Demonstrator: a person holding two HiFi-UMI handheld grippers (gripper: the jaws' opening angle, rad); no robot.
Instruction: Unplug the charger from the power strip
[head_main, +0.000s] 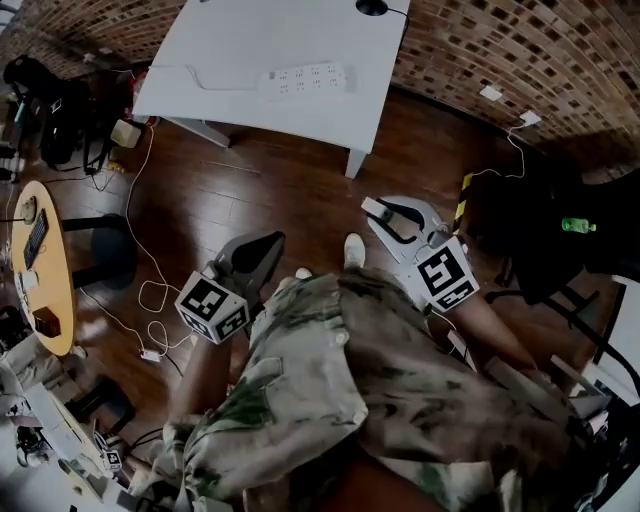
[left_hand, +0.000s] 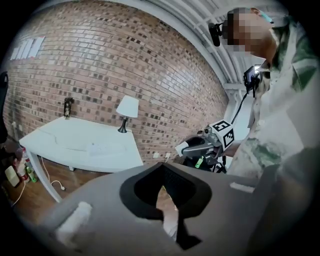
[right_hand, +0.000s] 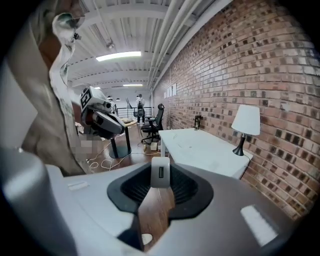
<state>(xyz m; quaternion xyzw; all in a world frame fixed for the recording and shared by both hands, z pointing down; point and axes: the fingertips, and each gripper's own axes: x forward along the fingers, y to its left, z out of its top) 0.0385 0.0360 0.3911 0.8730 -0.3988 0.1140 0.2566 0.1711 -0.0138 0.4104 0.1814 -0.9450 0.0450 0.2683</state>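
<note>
A white power strip (head_main: 305, 78) lies on the white table (head_main: 250, 40), well ahead of both grippers; the left gripper view also shows the strip (left_hand: 102, 147). My right gripper (head_main: 380, 212) hangs over the wood floor, shut on a small white charger (right_hand: 160, 172) with a USB port facing the camera; the charger (head_main: 374, 208) sits at the jaw tips. My left gripper (head_main: 262, 252) is to its left, also above the floor, its jaws drawn together with only a thin slit between them and nothing held. Each gripper sees the other: right gripper (left_hand: 192, 148), left gripper (right_hand: 102, 122).
A lamp (left_hand: 127, 107) stands on the table's far end by the brick wall. A round wooden table (head_main: 40, 270) and loose white cables (head_main: 150, 300) are on the left. A black chair (head_main: 540, 240) with a green bottle (head_main: 578, 226) is to the right.
</note>
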